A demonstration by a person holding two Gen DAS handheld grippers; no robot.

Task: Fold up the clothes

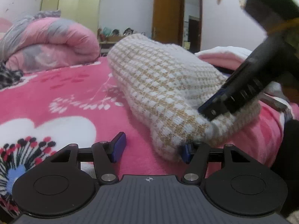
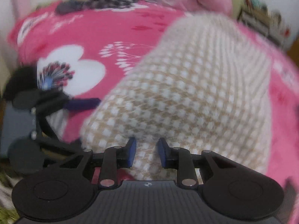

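My left gripper (image 1: 151, 149) sits nearest the lens, low over the bed, its jaws standing apart: the left-hand pad is clear of everything, while the right-hand pad touches the near corner of the knitted garment (image 1: 164, 85) without pinching it. My right gripper (image 2: 146, 154) has its jaws drawn in on a raised ridge of the same knit; the weave bulges between the pads, so I judge this a firm clamp on the folded edge. In the left wrist view that gripper comes in steeply from the upper right and bites the near end of the roll. The reason for this arrangement appears to be control of the fold: one end is pinned and carried by the right, and the left waits open at the corner, placed to steady or take the adjacent edge. The garment, white with a tan check, lies doubled into a thick bundle running away from me across the pink flowered blanket (image 1: 65, 97). The blanket is soft and plush, so the bundle will sink and drag rather than slide. Beyond it lies a rolled pink and grey quilt (image 1: 48, 43); farther back stand pale yellow wardrobe doors (image 1: 74, 5) and a brown wooden door (image 1: 166, 13), partly open.
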